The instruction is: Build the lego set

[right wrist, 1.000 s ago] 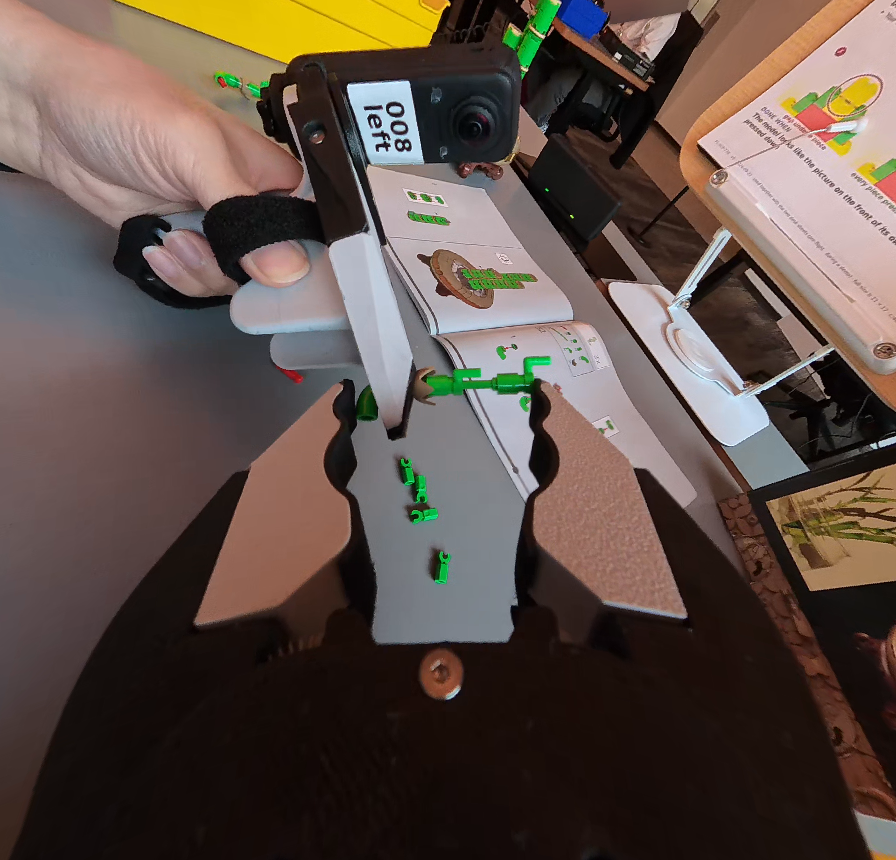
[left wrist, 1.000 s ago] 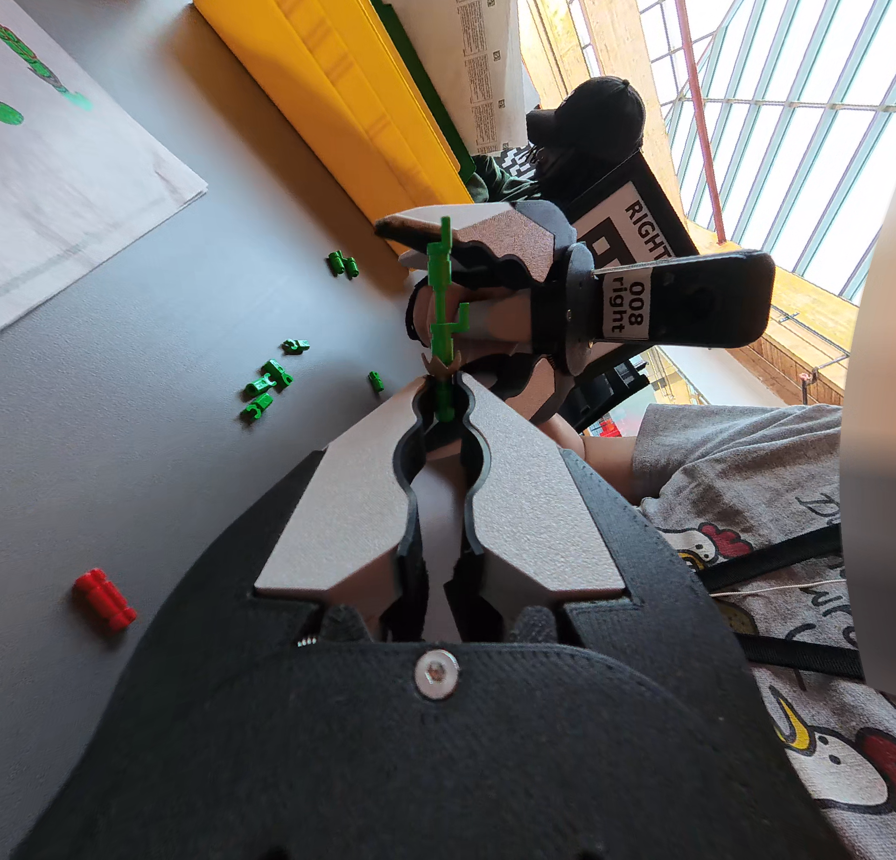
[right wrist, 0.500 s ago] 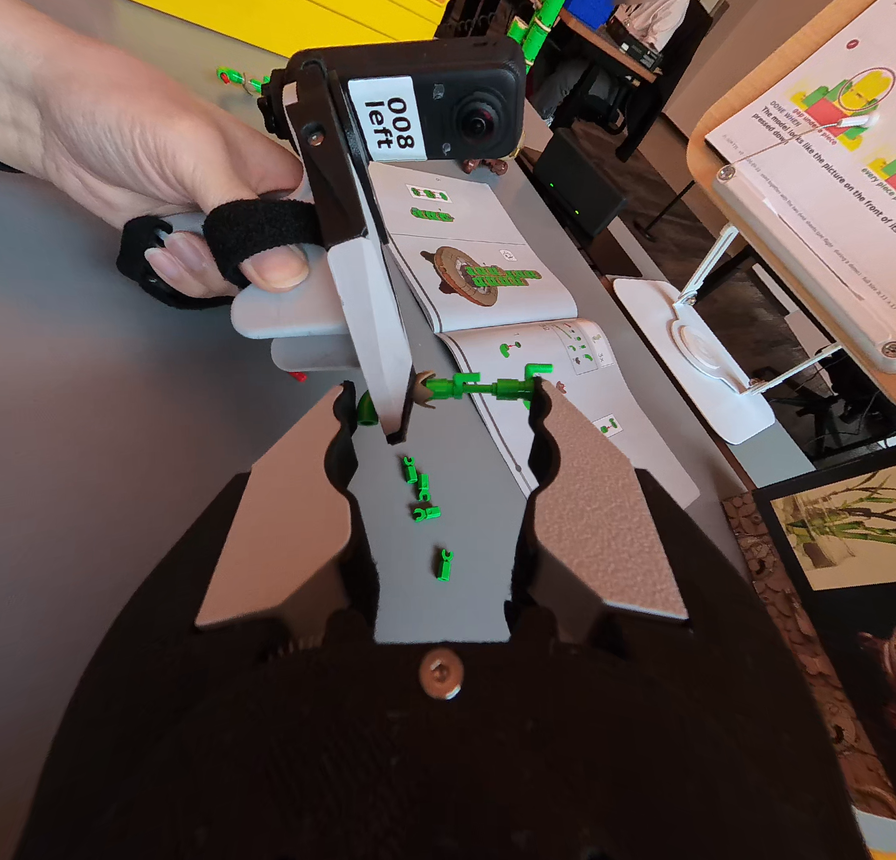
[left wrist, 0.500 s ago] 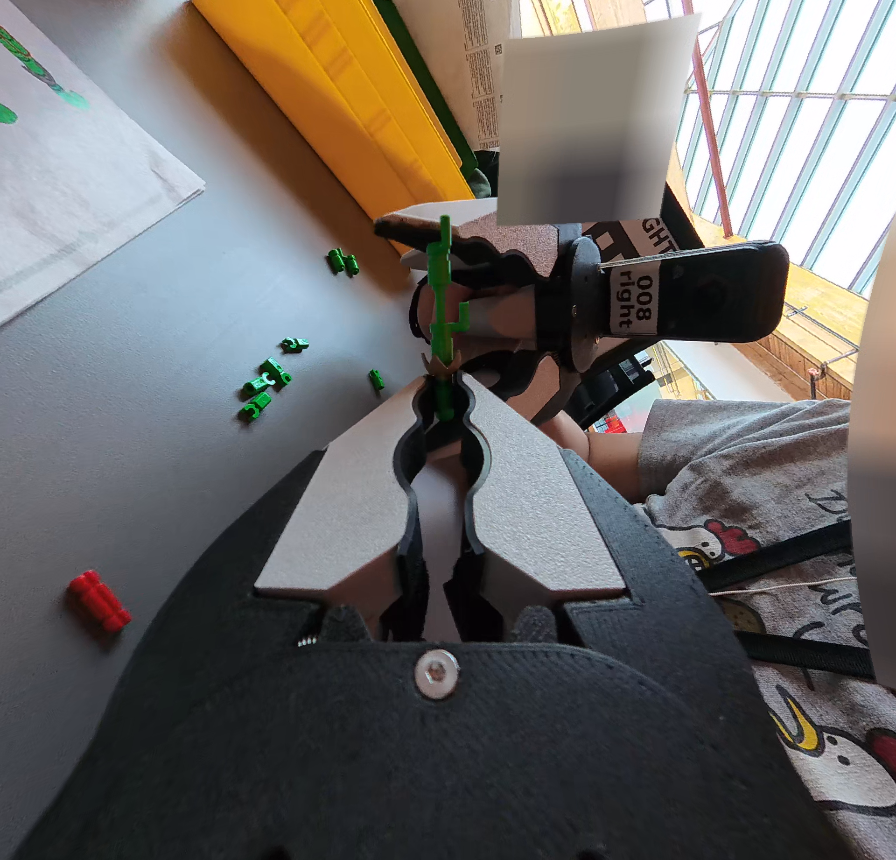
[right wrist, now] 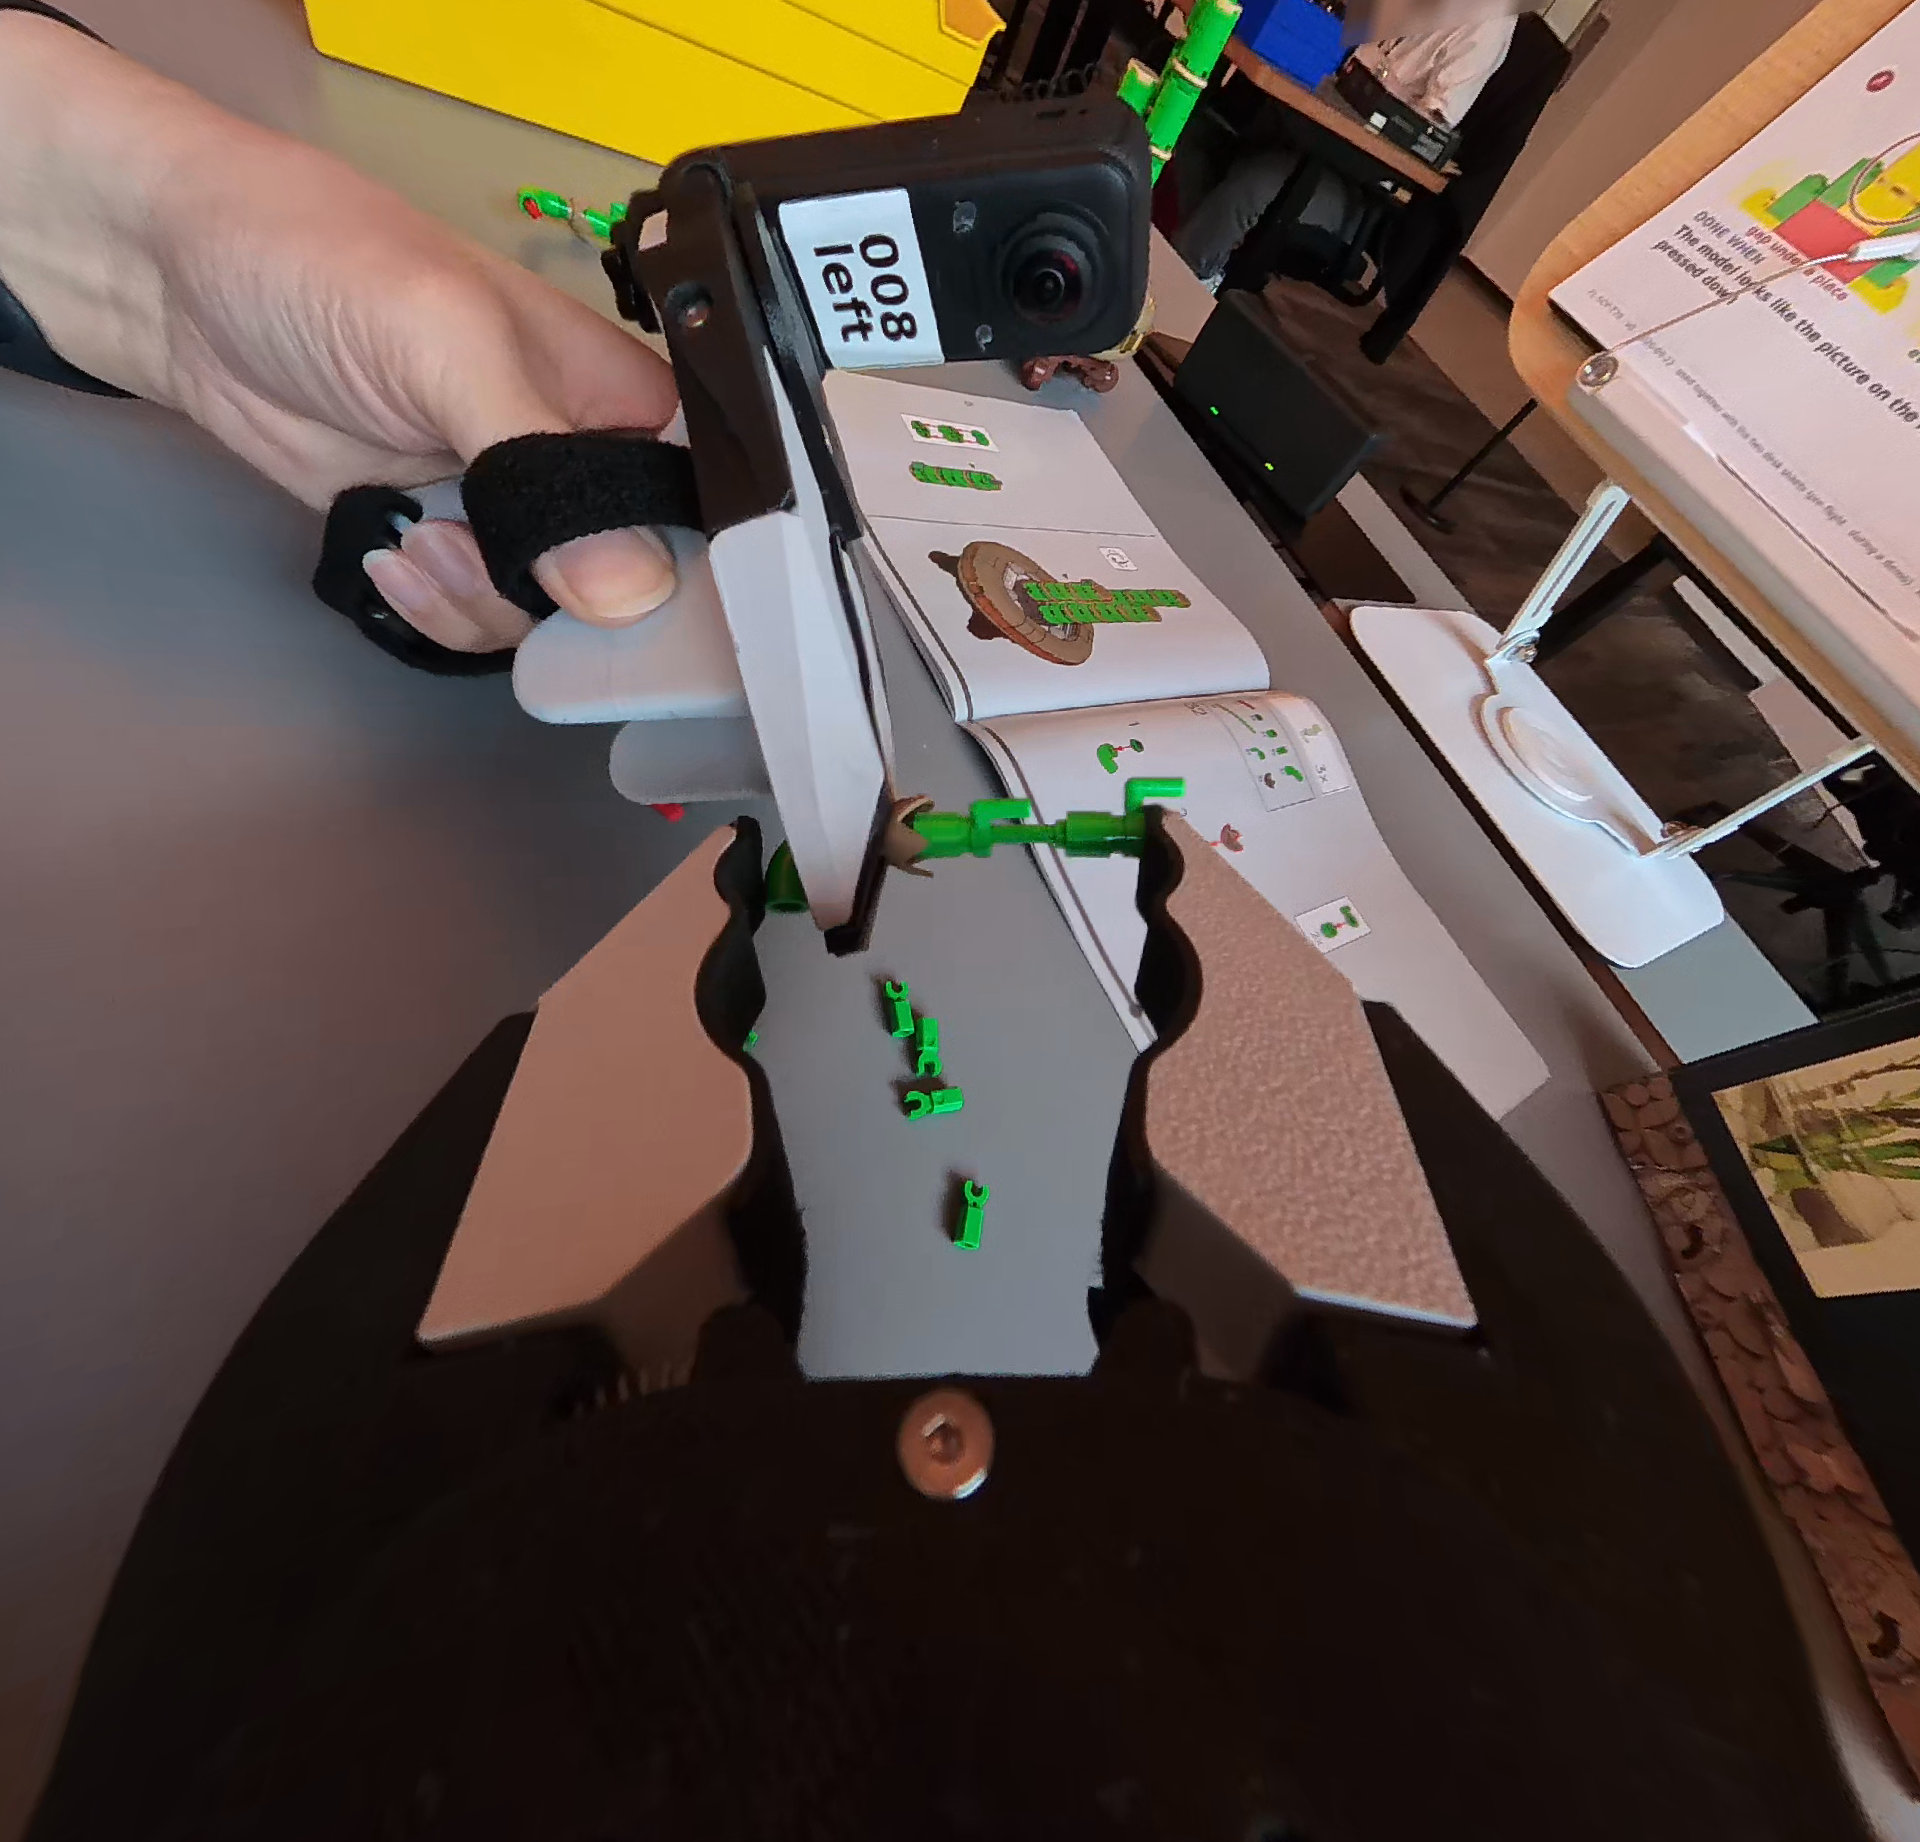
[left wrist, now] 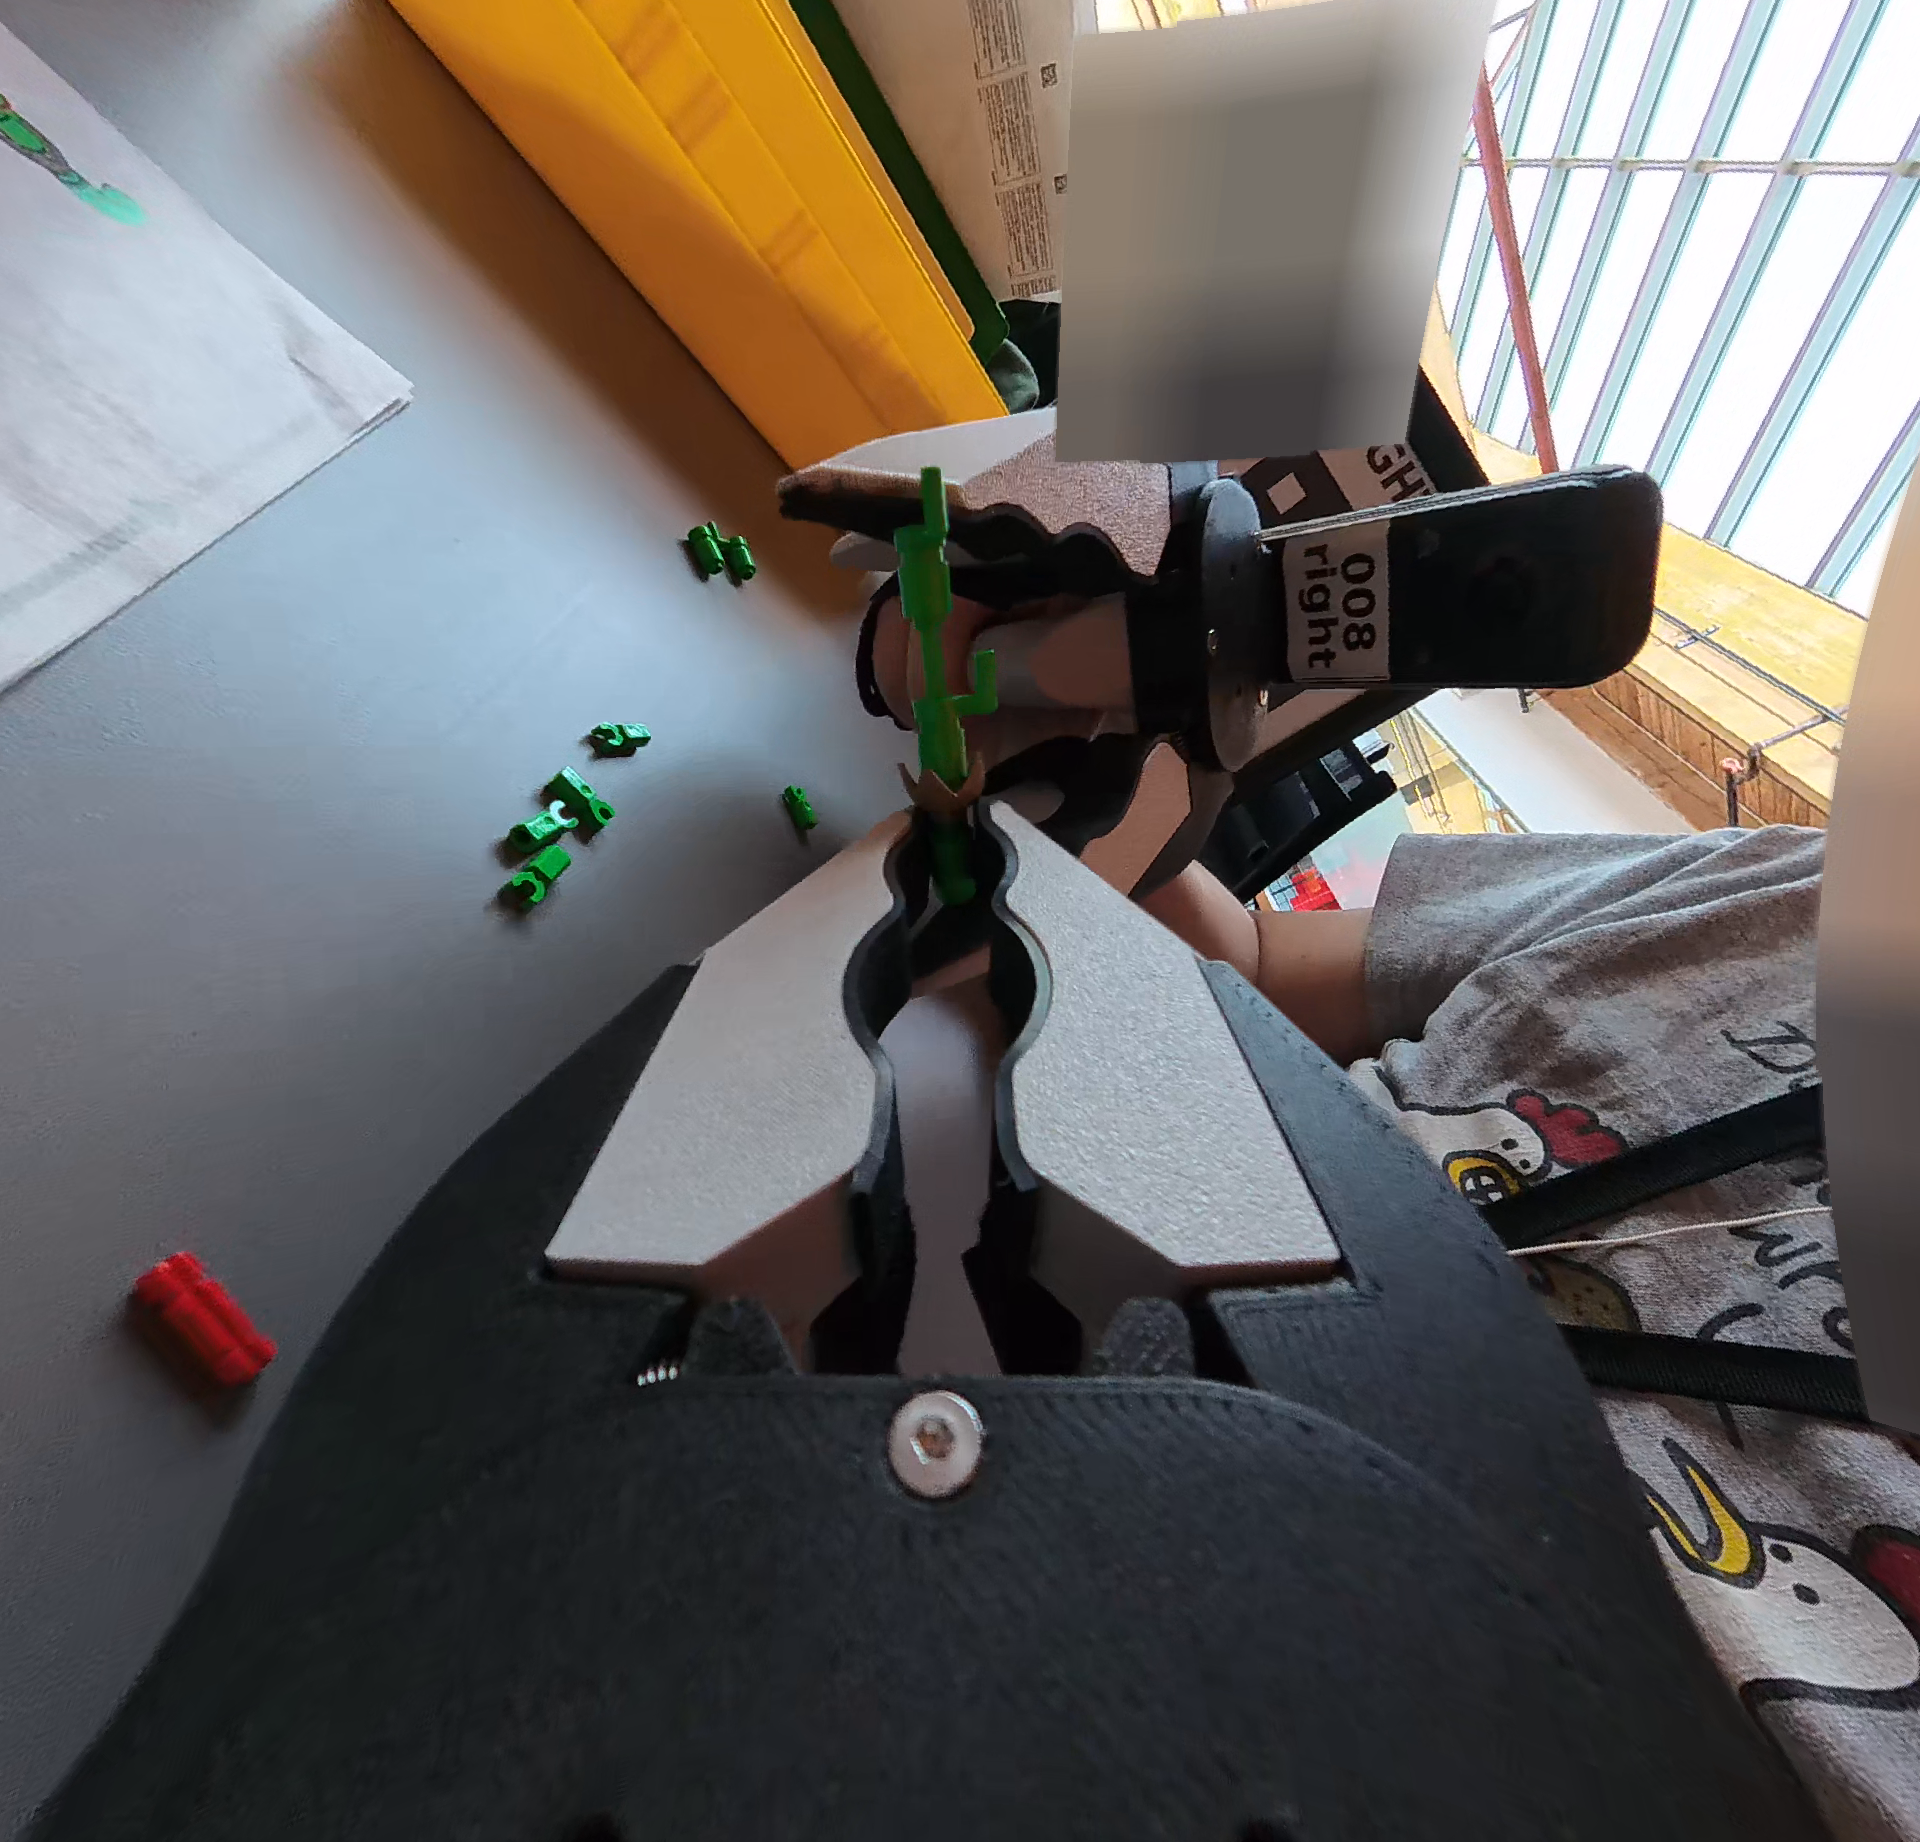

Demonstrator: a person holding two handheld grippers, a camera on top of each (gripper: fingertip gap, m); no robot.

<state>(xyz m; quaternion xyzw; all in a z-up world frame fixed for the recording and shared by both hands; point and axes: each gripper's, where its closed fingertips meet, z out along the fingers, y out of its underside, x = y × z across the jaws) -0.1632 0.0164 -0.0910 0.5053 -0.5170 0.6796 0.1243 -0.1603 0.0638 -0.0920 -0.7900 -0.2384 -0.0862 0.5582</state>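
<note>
A thin green stem [left wrist: 935, 649] with side clips and a small brown cup at its base is held in the air above the grey table. My left gripper [left wrist: 951, 857] is shut on its base end. In the right wrist view the stem [right wrist: 1039, 831] lies crosswise between the fingers of my right gripper [right wrist: 945, 847], which is open. The stem's far end touches the right finger [right wrist: 1169, 857]; the left finger [right wrist: 732, 867] is beside the left gripper's tip [right wrist: 847, 909]. Several loose green clip pieces [right wrist: 925, 1054] lie on the table below and also show in the left wrist view [left wrist: 551, 826].
A yellow bin [left wrist: 675, 151] stands at the table's back. An open instruction booklet [right wrist: 1039, 566] lies to the right. A red piece [left wrist: 203, 1319] lies near the left gripper. A white stand base [right wrist: 1538, 774] and a framed picture [right wrist: 1818, 1169] are at the right edge. The grippers are tip to tip, or close to it. It is some 9 cm from my right tips to the red piece [left wrist: 203, 1319].
Hardly anything. Both grippers keep their hold and place; the views shift very slightly, and the stem's far end stays at the right gripper's right finger.
</note>
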